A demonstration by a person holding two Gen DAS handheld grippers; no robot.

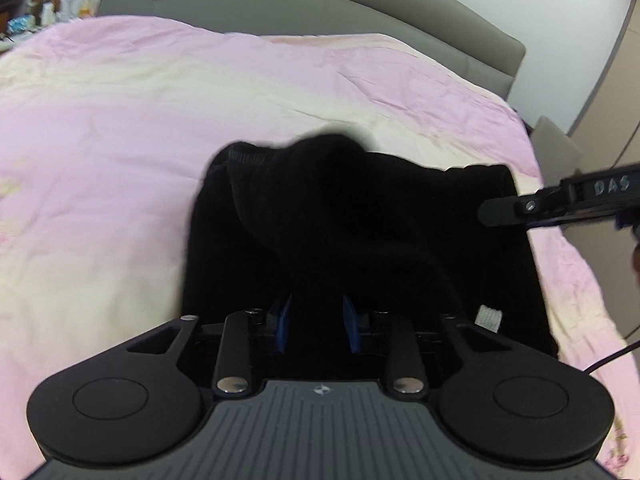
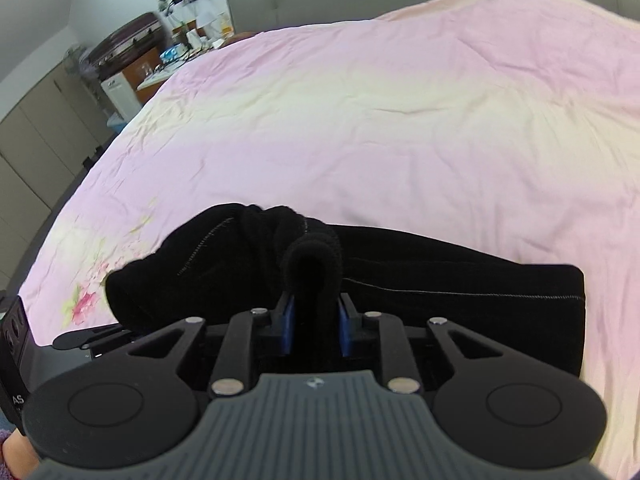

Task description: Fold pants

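Observation:
Black pants (image 1: 360,232) lie partly folded on a pink and cream bed cover (image 1: 160,120). My left gripper (image 1: 317,322) is shut on a raised fold of the pants, blue pads on either side of the cloth. A white label (image 1: 490,318) shows near its right finger. My right gripper (image 2: 316,324) is shut on another bunched fold of the pants (image 2: 440,272), which drape over its fingertips. The right gripper also shows in the left wrist view (image 1: 560,200), at the pants' right edge. The left gripper's body shows at the lower left of the right wrist view (image 2: 80,340).
A grey padded headboard (image 1: 320,8) stands at the far side of the bed. A cluttered bedside table (image 2: 168,52) and pale cupboards (image 2: 36,128) stand to the left. A cable (image 1: 612,356) hangs off the bed's right edge.

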